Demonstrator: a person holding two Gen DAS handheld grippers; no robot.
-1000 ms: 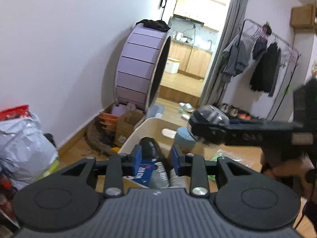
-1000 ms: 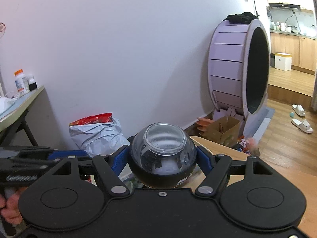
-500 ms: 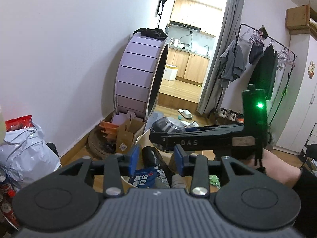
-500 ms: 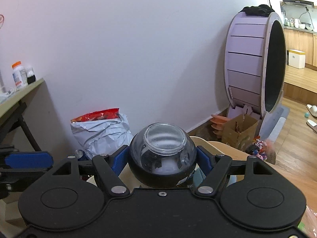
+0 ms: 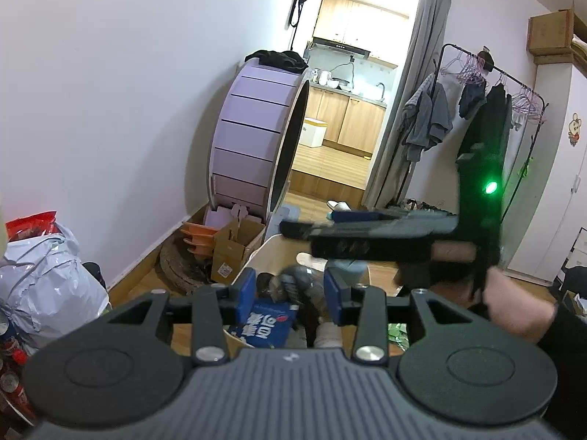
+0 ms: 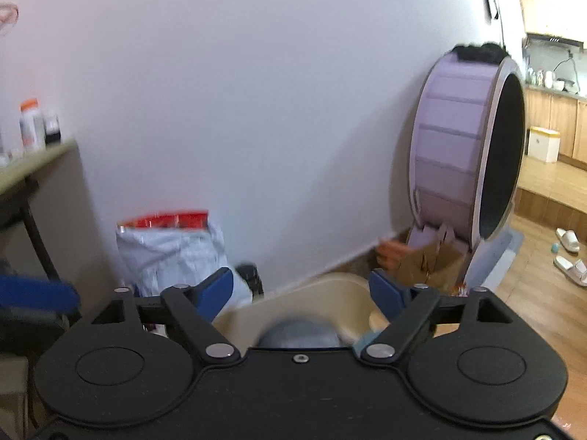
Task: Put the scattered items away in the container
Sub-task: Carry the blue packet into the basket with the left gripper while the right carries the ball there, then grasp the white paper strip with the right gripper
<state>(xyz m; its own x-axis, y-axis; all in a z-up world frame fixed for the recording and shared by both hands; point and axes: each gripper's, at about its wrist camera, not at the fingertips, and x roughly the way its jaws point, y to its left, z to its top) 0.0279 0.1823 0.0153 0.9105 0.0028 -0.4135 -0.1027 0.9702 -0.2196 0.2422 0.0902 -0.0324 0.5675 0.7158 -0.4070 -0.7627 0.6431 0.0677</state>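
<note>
so the right gripper (image 6: 301, 289) is sitting with its blue pads (image 6: 216, 288) spread wide and nothing between them; it's hovering right above the beige container (image 6: 315, 293), and a blurry grey-black ball (image 6: 299, 333) is showing just under the gripper body, inside the tub's outline; can't tell if it's touching anything since it's smeared by motion blur.

From the left wrist view the same right gripper (image 5: 308, 225) is reaching across from the right, held by a bare hand (image 5: 513, 311) with a green light glowing on its upright part; below its tip a blurred dark round thing, the ball (image 5: 297, 282), is showing over the container (image 5: 271, 253).

The left gripper (image 5: 290, 293) is hanging back on the near side of the tub, pads parted about halfway and gripping nothing; between them you're looking at the stuff in the container: a blue packet (image 5: 269, 322) with white lettering, a dark bottle-ish thing I can't make out, and something pale blue (image 5: 346, 267) toward the far side.

Background stuff: a big purple wheel (image 5: 256, 139) is leaning near the wall; a cardboard box (image 5: 234, 253) and orange bits are sitting at its base; a white plastic bag (image 5: 44, 289) with red on top is slumped at the left; clothes are hanging on a rack (image 5: 488, 84) to the right.
</note>
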